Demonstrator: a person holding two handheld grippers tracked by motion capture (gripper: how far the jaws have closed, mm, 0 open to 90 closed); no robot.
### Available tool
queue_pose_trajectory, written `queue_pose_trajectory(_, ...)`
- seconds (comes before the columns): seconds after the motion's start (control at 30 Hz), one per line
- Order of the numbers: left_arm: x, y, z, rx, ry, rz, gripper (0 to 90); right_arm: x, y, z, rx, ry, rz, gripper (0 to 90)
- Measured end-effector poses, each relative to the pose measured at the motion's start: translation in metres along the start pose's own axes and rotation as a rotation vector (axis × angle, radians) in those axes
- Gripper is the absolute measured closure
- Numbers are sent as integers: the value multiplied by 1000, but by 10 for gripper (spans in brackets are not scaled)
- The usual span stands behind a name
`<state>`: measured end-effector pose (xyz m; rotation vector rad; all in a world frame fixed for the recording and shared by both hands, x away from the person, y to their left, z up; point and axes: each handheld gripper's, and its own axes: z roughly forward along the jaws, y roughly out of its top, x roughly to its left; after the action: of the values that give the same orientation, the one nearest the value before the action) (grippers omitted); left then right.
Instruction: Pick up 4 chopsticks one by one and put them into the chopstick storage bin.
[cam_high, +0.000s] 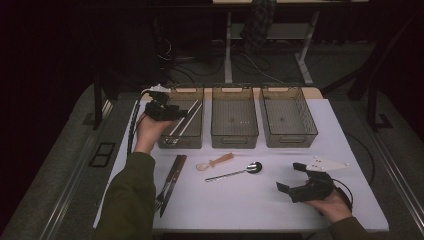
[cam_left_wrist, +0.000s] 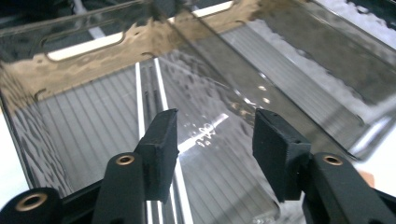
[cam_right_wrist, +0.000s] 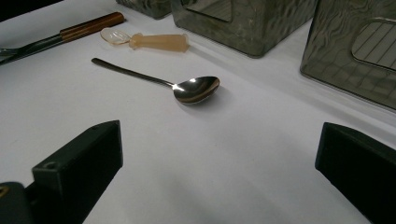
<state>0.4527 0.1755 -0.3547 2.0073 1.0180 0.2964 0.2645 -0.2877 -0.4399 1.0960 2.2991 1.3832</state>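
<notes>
Hovering over left bin (cam_high: 196, 141) holding chopsticks (cam_high: 184, 121), left gripper (cam_high: 172, 113) fingers released, right gripper (cam_high: 291, 178) fingers spread empty

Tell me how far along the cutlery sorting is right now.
Early. Done: a pair of chopsticks lies in the left bin. In hand: nothing; the left gripper hangs open over that bin, the right gripper rests open on the table. Left: the metal spoon, small plastic spoon, fork and knife are on the table; the middle bin and right bin look empty.
</notes>
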Motion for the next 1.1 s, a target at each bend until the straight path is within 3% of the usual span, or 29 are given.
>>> queue_pose_trajectory(0.2, -15, -12, -14, 12, -52, 53, 408, 0, 0, 0, 4, -1, 1, 4)
queue_pose_trajectory(0.47, -40, -34, -27, -30, -115, 85, 366, 0, 0, 0, 3, 0, 0, 4)
queue_pose_trajectory(0.8, -68, -72, -36, -61, -137, 122, 308, 0, 0, 1, 5, 0, 0, 4)
queue_pose_trajectory(0.93, -77, -87, -40, -61, -115, 146, 286, 0, 0, 1, 6, 1, -2, 4)
queue_pose_trajectory(1.1, -85, -102, -47, -85, -136, 160, 263, 2, 1, -1, 0, 1, -9, 4)
